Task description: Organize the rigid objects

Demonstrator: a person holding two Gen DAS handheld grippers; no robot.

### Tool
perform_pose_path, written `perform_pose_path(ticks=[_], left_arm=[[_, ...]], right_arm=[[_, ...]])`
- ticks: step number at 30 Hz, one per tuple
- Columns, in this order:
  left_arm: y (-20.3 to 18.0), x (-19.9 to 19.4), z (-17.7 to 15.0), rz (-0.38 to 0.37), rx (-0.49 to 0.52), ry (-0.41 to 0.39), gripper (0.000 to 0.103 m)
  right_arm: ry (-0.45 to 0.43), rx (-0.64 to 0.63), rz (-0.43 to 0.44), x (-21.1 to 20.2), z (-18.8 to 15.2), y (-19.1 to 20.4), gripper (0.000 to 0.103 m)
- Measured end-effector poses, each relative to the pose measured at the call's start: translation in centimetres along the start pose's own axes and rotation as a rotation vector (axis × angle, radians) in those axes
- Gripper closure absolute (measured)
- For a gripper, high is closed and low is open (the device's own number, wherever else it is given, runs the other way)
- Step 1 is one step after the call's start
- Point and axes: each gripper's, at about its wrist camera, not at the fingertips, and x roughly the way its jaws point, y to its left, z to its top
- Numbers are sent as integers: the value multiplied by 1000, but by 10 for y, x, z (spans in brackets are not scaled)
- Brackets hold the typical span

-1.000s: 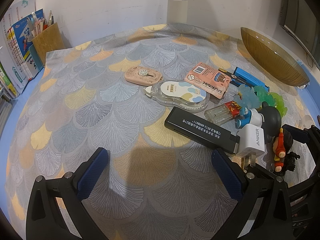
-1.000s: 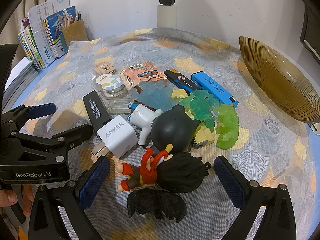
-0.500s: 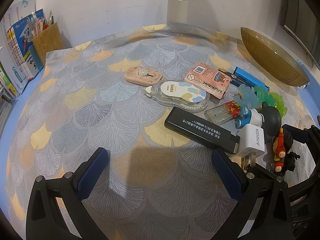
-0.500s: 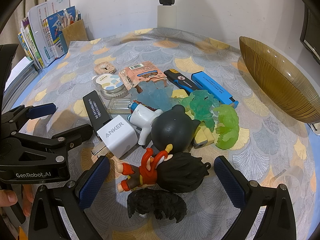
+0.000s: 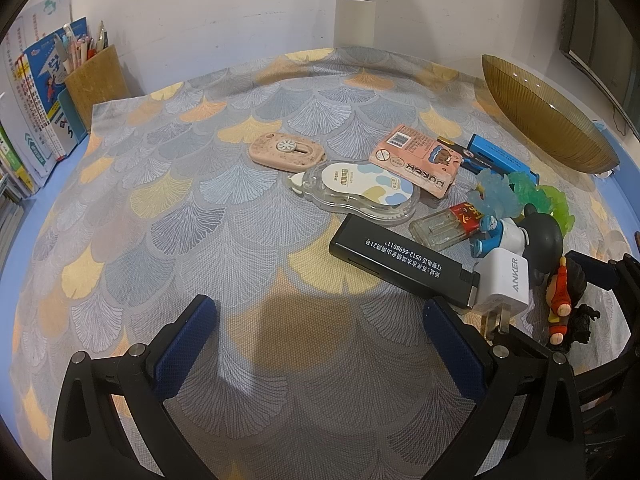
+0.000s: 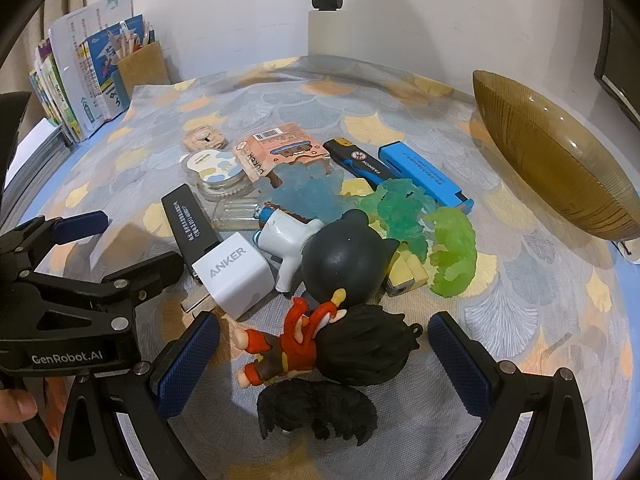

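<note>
from my left camera i see the long lighter [image 5: 404, 265] lying just ahead of the right finger, its near end touching the charger [image 5: 505, 280]. behind it sits the tape dispenser [image 5: 356, 193], with the small cutter [image 5: 286, 151] further back and to the left. the card pack [image 5: 416, 160] lies to the right of the cutter. the bowl [image 5: 548, 120] sits far right, well apart from the pile. the pen holder [image 5: 96, 80] stands at the far left corner. from my right camera the figurine [image 6: 328, 350] lies between the fingers, with the round-headed doll [image 6: 344, 256] behind it.
</note>
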Motion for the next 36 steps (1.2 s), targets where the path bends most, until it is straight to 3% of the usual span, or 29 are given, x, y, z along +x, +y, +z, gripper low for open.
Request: perform_pose_path(ticks=[20, 24, 28, 31, 36], left_arm=[[-9, -1, 4, -4, 2, 4, 0], [-6, 1, 9, -39, 58, 62, 0], [9, -8, 18, -22, 86, 20, 0], [22, -7, 30, -56, 73, 7, 0], [31, 6, 50, -82, 90, 17, 0]], right_arm=[[-3, 2, 11, 1, 0, 3, 0], [-11, 0, 65, -14, -7, 1, 1], [-88, -72, 56, -52, -21, 4, 1], [-144, -92, 44, -79, -32, -7, 1], [-110, -17, 10, -80, -47, -46, 1]])
